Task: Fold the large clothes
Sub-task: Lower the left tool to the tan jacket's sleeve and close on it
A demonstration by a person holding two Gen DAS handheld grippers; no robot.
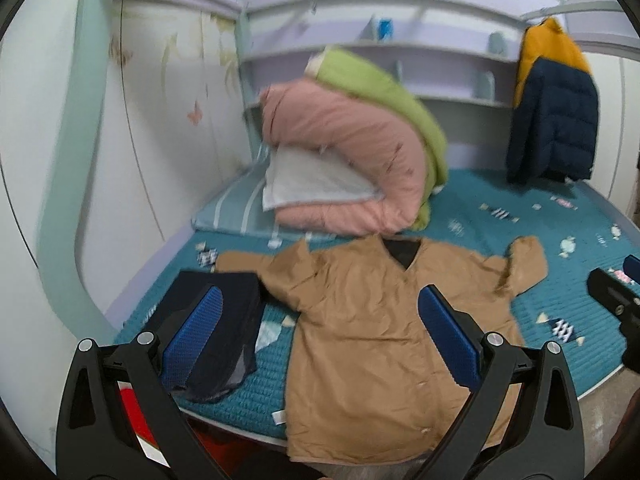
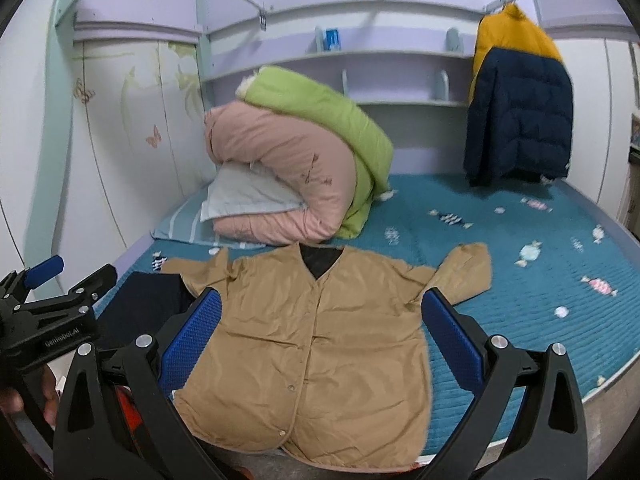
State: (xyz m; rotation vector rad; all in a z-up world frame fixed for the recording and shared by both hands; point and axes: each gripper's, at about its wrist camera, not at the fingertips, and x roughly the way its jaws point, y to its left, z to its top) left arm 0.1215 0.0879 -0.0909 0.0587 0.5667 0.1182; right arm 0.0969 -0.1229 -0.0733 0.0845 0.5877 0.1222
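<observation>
Across the lower centre of both frames, a tan jacket (image 1: pixel 384 320) lies flat, front up, on a teal bed (image 1: pixel 500 200), hem overhanging its edge. Both the left gripper (image 1: pixel 320 340) and right gripper (image 2: pixel 324 340) hover above, fingers spread wide, holding nothing. Rolled quilts (image 2: pixel 288 160) sit behind.

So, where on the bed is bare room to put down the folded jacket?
The widest bare patch of teal bedspread lies right of the tan jacket, below the hanging puffer coat. The left side is crowded: a dark garment beside the jacket, rolled quilts behind it.
</observation>
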